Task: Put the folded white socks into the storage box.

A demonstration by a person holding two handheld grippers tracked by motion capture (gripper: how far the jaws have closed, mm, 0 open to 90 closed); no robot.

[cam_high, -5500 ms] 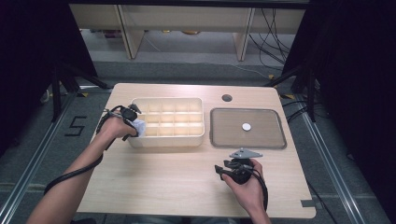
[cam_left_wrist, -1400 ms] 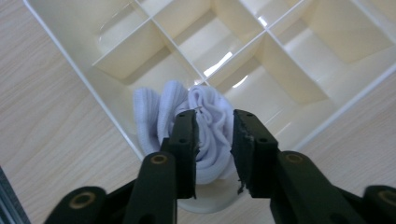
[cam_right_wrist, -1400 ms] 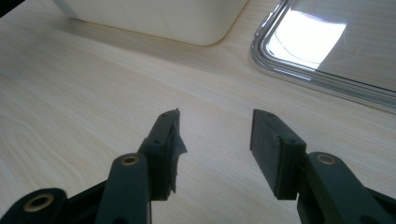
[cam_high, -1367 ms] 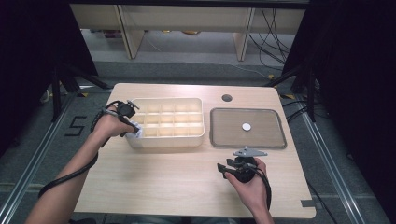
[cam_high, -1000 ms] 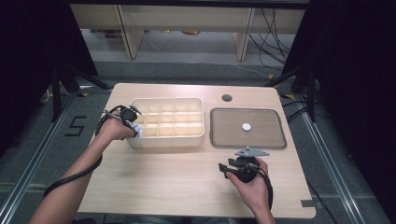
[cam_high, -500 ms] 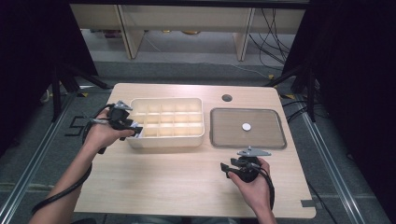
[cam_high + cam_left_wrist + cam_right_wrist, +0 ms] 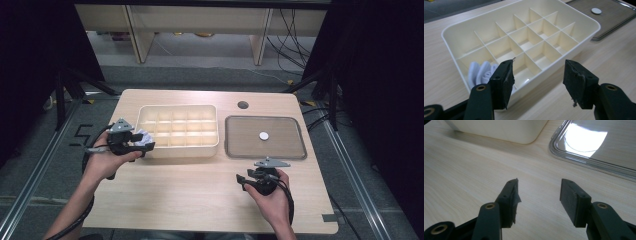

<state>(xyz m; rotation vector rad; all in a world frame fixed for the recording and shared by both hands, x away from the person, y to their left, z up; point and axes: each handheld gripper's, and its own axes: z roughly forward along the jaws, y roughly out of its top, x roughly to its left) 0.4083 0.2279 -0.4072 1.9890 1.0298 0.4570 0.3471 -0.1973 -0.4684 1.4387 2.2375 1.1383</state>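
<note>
Left gripper (image 7: pixel 145 146) in my left hand (image 7: pixel 106 161), just off near-left corner of cream divided box (image 7: pixel 210 131); forearm enters from bottom-left, angled toward box. Jaws have just been opening, now wide, nothing between pads. White cloth bundle (image 7: pixel 482 73) sits in near-left corner compartment of box, apart from jaws. Right gripper (image 7: pixel 242 180) held low over bare table (image 7: pixel 175 195), near side of grey tray (image 7: pixel 300 150); right hand (image 7: pixel 272 197) wrapped around body, jaws spread, empty. Small white disc (image 7: pixel 263 135) lies on tray.
</note>
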